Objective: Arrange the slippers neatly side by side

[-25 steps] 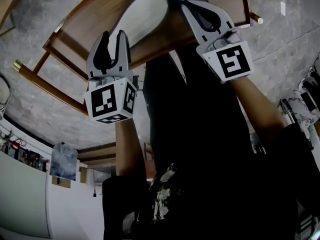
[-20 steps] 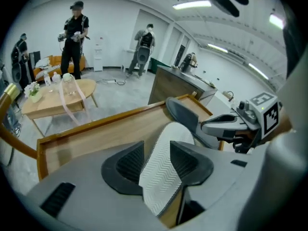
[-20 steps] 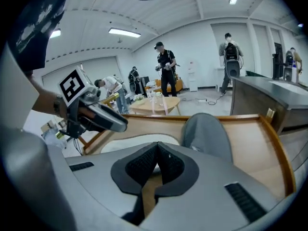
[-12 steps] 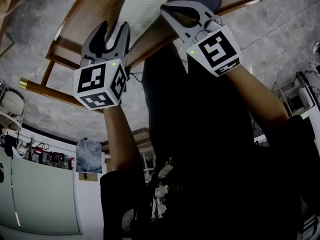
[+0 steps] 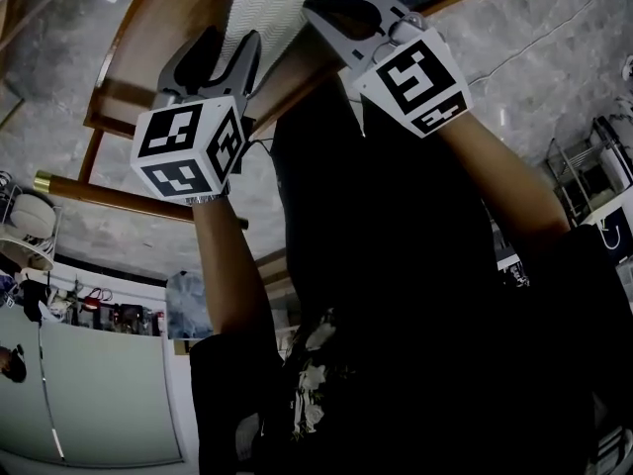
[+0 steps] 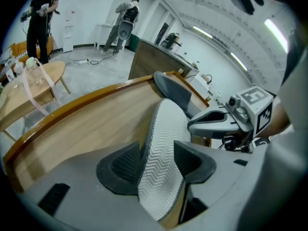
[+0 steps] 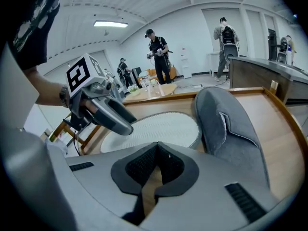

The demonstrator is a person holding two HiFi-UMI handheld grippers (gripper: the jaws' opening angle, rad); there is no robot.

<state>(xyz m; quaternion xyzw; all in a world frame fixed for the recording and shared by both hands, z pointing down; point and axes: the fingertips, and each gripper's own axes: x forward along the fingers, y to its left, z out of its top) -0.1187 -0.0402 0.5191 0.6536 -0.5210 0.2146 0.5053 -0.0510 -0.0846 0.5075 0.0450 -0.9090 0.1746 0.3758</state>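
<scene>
Left fingers (image 6: 126, 165) opened astride slipper (image 6: 163, 148); right fingers (image 7: 134, 170) shut.

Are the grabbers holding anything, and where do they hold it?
Nothing seems held. The left gripper has its jaws just opening, and they straddle the end of the sole-up slipper without clamping it. The right gripper is shut and empty.

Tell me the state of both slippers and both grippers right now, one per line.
Left gripper: open, jaws have just been opening, white-soled slipper between them.
Right gripper: shut, nothing between its jaws.
White-soled slipper: upside down, sole up, on the table.
Grey slipper: beside it, grey upper showing.
</scene>
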